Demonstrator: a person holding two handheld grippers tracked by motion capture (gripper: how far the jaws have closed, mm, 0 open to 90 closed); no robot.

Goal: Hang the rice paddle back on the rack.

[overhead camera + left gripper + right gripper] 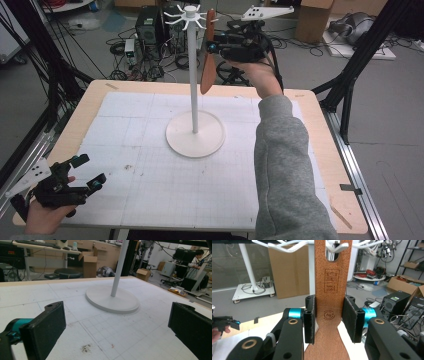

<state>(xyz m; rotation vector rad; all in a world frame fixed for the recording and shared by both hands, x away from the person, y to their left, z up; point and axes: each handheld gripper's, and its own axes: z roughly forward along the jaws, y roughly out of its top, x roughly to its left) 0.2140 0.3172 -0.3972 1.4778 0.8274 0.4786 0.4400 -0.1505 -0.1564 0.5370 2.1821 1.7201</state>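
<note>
Black pads of my right gripper, nearest the lens in the right gripper view, pinch the narrow neck of a wooden spatula from both sides.

Item 1: wooden spatula. Flat, brown, stamped w/ a maker's mark, slotted hole at the handle end. Judged light, stiff, dry, not fragile; flat faces could twist in a loose pinch. Best hold: the waist where it narrows, as now, so the slot end stays free for a hook. Location: held upright in the air, above the far half of the table, just beside the rack top.

Item 2: white hook rack. Tall pole on a round base near the table's centre, ring of hooks up top. Slot sits level w/ a hook in the right gripper view; whether the hook is through it, can't tell.

Item 3: left gripper. Near-left corner of the table, jaws spread wide, nothing between them. Idle.

Views compared:
- High view: the whole layout, spatula vs. pole, both hands, grey sleeve.
- Right gripper view: pad contact on the neck, stamp, slot vs. hook, which the high view leaves too small to read.
- Left gripper view: low look across the gridded mat to the base and lower pole; spots of dirt on the mat near my jaws.
</note>
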